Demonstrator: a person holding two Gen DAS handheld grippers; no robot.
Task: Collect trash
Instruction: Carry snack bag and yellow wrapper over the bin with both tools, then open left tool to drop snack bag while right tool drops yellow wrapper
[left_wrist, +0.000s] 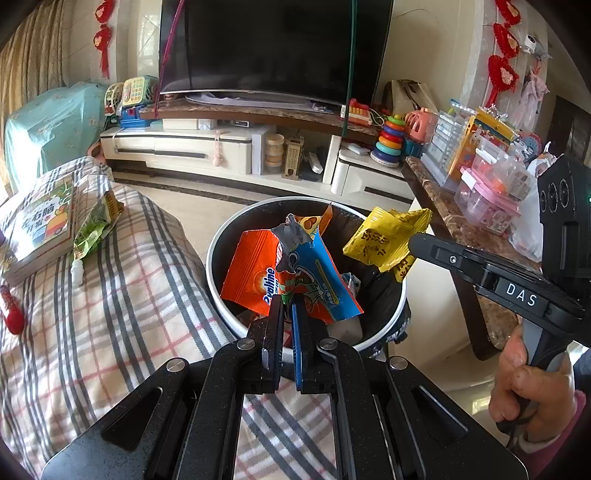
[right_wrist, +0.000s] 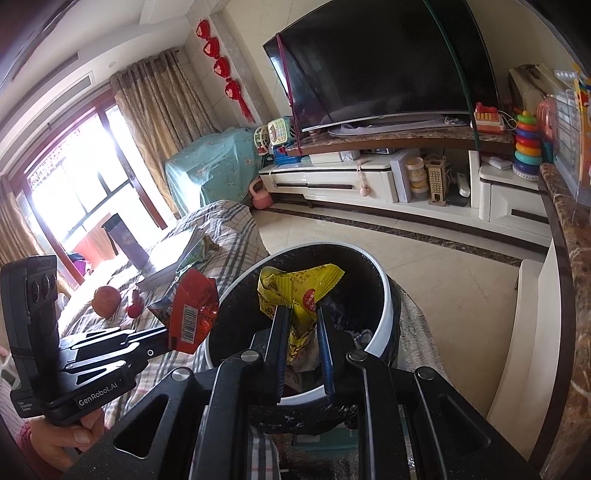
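Right gripper (right_wrist: 301, 314) clamped on a crumpled yellow wrapper (right_wrist: 295, 291) above the white-rimmed bin (right_wrist: 384, 310), left gripper (right_wrist: 173, 332) beside the bin's rim pinching an orange wrapper (right_wrist: 192, 310), plaid-covered sofa (right_wrist: 236, 229) behind the bin

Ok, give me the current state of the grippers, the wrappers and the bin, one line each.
left gripper: shut on the orange wrapper.
orange wrapper: crumpled, held over the trash bin.
right gripper: shut on the yellow wrapper.
yellow wrapper: crumpled, held over the bin opening.
trash bin: upright, open, black liner, some trash inside.
green wrapper: lying on the checked cover, not yet collected.
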